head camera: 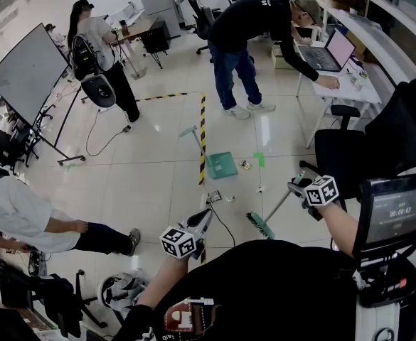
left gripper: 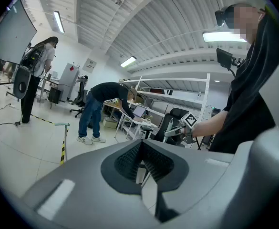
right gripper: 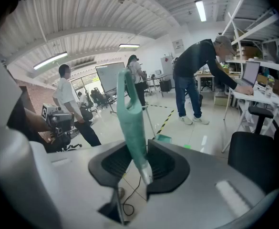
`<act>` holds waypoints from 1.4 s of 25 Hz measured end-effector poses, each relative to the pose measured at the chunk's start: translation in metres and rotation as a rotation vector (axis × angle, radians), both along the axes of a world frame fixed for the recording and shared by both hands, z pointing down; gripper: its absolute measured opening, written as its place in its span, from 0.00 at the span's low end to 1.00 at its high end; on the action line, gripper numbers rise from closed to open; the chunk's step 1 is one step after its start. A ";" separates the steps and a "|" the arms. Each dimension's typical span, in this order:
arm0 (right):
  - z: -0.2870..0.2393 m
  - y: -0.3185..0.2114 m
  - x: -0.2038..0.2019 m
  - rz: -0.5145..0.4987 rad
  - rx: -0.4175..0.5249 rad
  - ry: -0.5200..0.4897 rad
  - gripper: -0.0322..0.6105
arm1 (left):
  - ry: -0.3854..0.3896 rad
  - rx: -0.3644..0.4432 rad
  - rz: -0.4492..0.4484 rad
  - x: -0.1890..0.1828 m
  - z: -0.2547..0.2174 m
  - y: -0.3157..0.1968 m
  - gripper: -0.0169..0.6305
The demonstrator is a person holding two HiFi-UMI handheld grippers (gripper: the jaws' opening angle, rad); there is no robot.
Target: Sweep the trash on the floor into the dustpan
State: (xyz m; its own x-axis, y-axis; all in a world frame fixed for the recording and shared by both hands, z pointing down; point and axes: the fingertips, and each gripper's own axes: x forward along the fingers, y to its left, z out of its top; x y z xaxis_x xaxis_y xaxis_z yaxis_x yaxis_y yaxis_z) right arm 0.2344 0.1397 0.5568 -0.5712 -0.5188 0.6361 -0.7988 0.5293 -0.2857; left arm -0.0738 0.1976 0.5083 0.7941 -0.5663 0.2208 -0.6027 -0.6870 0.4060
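My right gripper (head camera: 301, 188) (right gripper: 141, 163) is shut on the broom handle (right gripper: 132, 123), a teal grip on a silver pole. The pole slants down left to the green broom head (head camera: 261, 226) on the floor. The teal dustpan (head camera: 220, 165) (right gripper: 164, 138) stands further out beside the striped tape, with its handle (head camera: 190, 131) (left gripper: 62, 125) upright. Small bits of trash (head camera: 215, 197) lie between the broom and the dustpan, and a green scrap (head camera: 259, 160) lies to the dustpan's right. My left gripper (head camera: 197, 227) (left gripper: 140, 161) hangs low at the left, shut with nothing in it.
Yellow-black tape (head camera: 202, 137) runs along the floor past the dustpan. A thin cable (head camera: 222, 222) lies near the broom head. A black office chair (head camera: 350, 151) and a desk (head camera: 343, 77) stand at the right. A person (head camera: 247, 41) bends over the desk, and others stand and sit at the left.
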 end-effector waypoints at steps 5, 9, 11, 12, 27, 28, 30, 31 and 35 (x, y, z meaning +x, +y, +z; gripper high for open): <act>-0.028 -0.030 -0.012 0.060 0.004 -0.013 0.20 | -0.003 -0.001 -0.013 -0.037 -0.011 -0.011 0.03; -0.031 -0.067 -0.031 0.133 0.033 -0.002 0.20 | -0.004 0.011 0.001 -0.084 0.003 -0.032 0.03; -0.035 -0.085 -0.038 0.169 0.054 0.012 0.19 | 0.003 0.017 0.009 -0.107 0.010 -0.043 0.03; -0.039 -0.093 -0.041 0.186 0.066 0.021 0.19 | 0.004 0.020 0.014 -0.118 0.012 -0.048 0.03; 0.010 -0.275 0.035 0.374 0.076 0.016 0.19 | -0.084 -0.029 0.006 -0.121 0.018 -0.217 0.03; 0.023 -0.292 0.046 0.370 0.057 0.005 0.19 | -0.082 -0.042 0.000 -0.108 0.020 -0.237 0.03; 0.051 -0.329 0.066 0.351 0.015 -0.018 0.19 | -0.074 -0.068 -0.024 -0.083 0.025 -0.277 0.03; 0.063 -0.349 0.078 0.346 -0.003 -0.022 0.19 | -0.071 -0.077 -0.038 -0.072 0.026 -0.298 0.03; 0.092 -0.431 0.122 0.351 -0.054 -0.006 0.19 | -0.089 -0.087 -0.053 -0.030 0.020 -0.380 0.03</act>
